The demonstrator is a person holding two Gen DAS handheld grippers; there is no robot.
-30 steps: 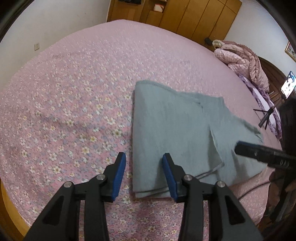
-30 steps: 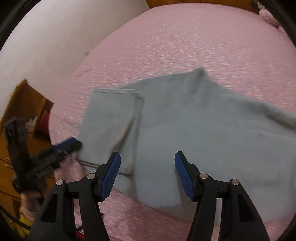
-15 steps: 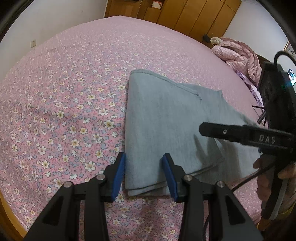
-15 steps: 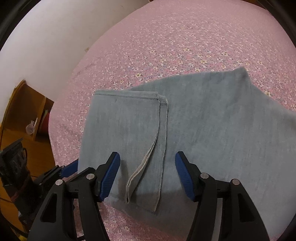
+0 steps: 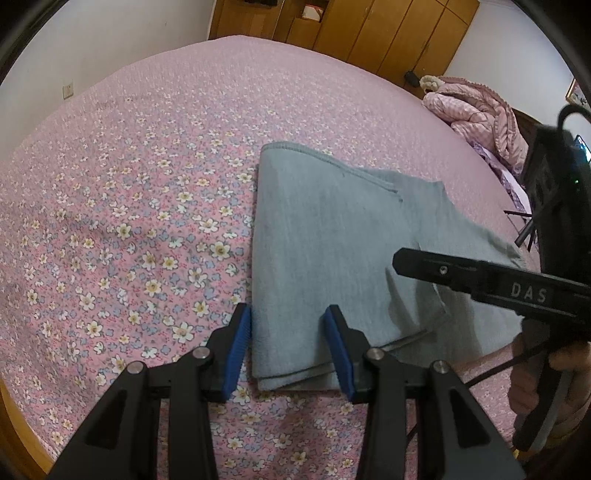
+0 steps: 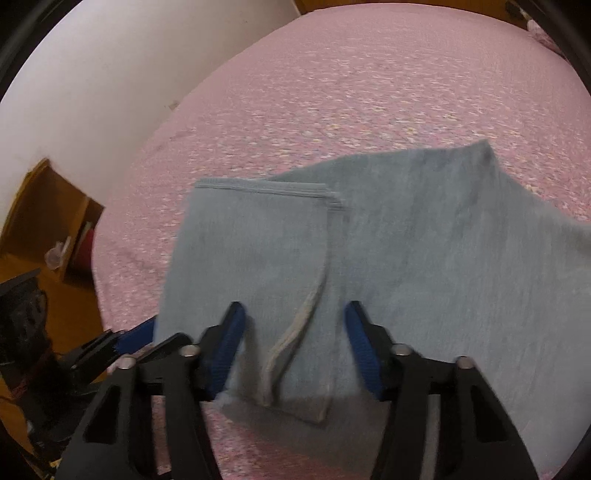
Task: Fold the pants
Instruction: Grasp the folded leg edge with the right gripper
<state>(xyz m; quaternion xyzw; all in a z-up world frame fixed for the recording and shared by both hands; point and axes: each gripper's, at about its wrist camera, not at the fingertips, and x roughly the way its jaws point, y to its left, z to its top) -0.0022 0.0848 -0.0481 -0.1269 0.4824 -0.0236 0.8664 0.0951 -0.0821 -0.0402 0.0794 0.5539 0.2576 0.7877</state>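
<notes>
the partly folded grey knit pants [image 5: 332, 251] lie mid-frame on the pink floral bedspread [image 5: 129, 221], both near corners straddled by unclamped fingers, the left gripper [image 5: 287, 350] open and the right gripper [image 6: 295, 350] just narrowing, likely to lift together.

Setting: bedroom in a home.
Bed: wide mattress under a pink floral bedspread [image 5: 147, 206], filling most of both views.
Storage: wooden wardrobe doors [image 5: 388, 33] along the far wall.
Bedding: bundled pink quilt [image 5: 480, 114] at the bed's far right edge.
Walls: plain white, one wall socket [image 5: 67, 91].
Other furniture: wooden shelf unit [image 6: 55, 229] beside the bed.
</notes>
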